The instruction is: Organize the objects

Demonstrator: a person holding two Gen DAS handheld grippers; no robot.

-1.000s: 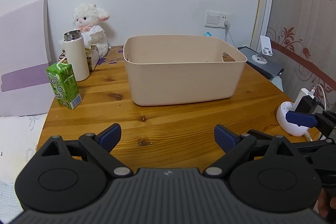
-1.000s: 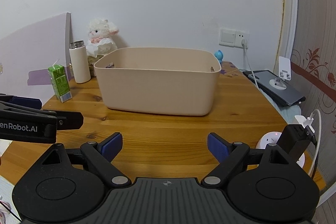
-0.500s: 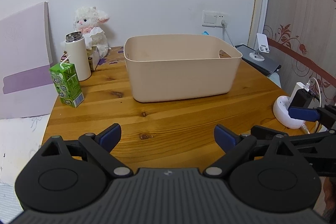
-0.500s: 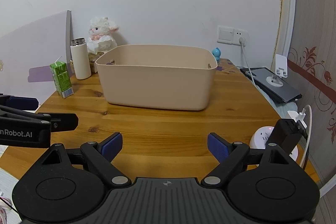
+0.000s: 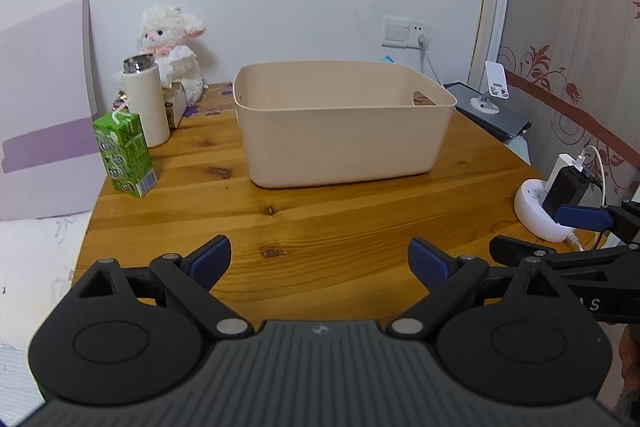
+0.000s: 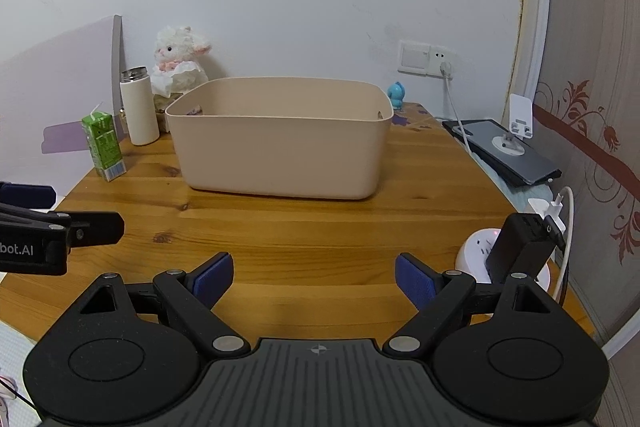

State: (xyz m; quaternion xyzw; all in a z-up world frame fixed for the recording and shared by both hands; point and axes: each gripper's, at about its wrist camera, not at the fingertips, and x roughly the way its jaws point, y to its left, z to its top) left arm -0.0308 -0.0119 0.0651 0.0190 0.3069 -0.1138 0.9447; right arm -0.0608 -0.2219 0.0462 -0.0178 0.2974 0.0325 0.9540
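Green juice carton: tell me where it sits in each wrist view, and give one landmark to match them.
Left wrist: green juice carton stands left of centre, at the table's left edge, in front of the white flask.
Right wrist: far left, smaller, again just left of the flask.
Shared landmark: the beige bin, to the carton's right in both.

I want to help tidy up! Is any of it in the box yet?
Nothing looks packed yet: what shows of the inside of the beige plastic bin is bare. Both the left gripper and right gripper are open, holding nothing. The green juice carton, white steel-capped flask and fluffy white lamb toy wait outside.
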